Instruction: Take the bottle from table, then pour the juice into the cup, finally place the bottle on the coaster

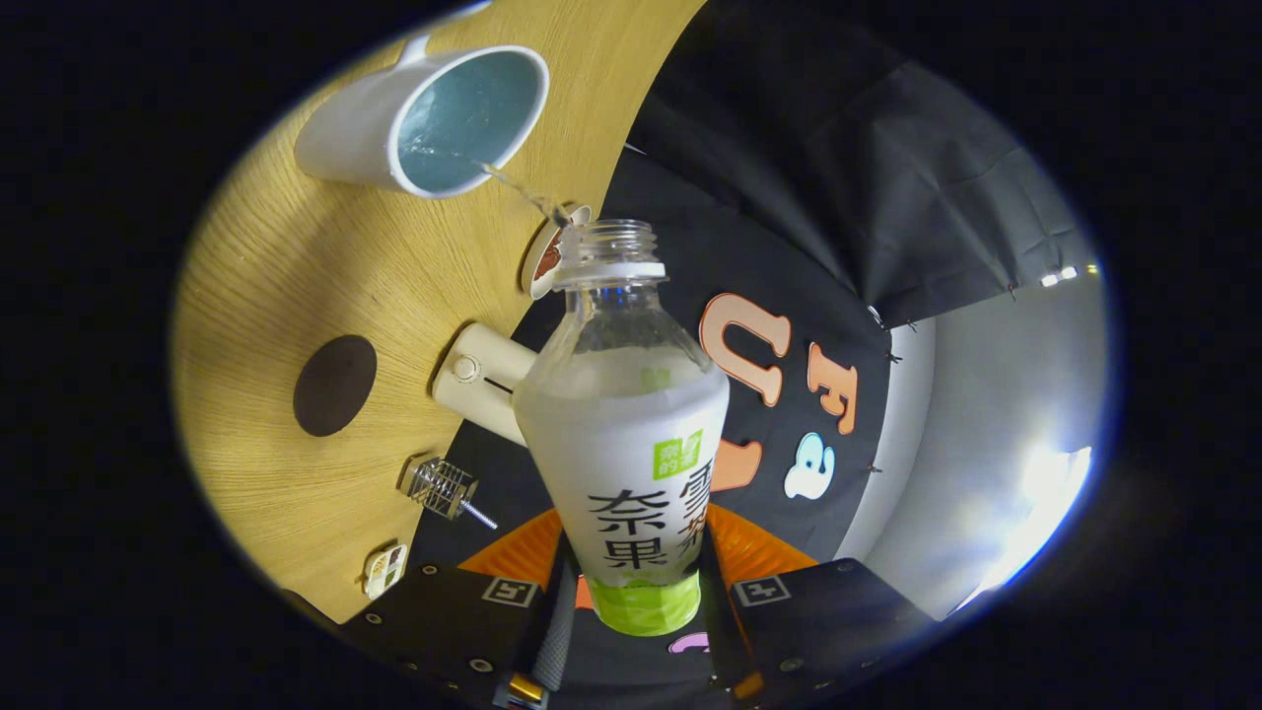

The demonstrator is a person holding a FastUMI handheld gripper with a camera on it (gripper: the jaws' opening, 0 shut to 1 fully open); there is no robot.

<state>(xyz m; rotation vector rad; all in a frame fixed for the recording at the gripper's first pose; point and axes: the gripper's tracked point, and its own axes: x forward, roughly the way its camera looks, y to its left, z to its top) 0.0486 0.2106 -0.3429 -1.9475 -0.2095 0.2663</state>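
We had the gripper (636, 592) clamped on the bottle (623, 434), one finger pressed to each side of its lower body near the green band. The bottle was uncapped and tipped over, its open neck pointing away from the fingers toward the cup (426, 120). A thin stream of juice (518, 185) ran from the mouth across the gap and into the cup, which sat on the wooden table (286, 296) just beyond the bottle and to its left. The cup was white outside and pale blue within, with liquid pooling inside.

Left of the bottle, the dark round coaster (335, 386) lay bare on the table, well apart from the cup. Between coaster and bottle we saw a cream-coloured cylindrical device (483, 380) at the table's edge. Nearer the fingers lay a small wire-cage tool (444, 488), and a little white object (385, 571) beside it. A small round dish (547, 258) sat just behind the bottle's neck.
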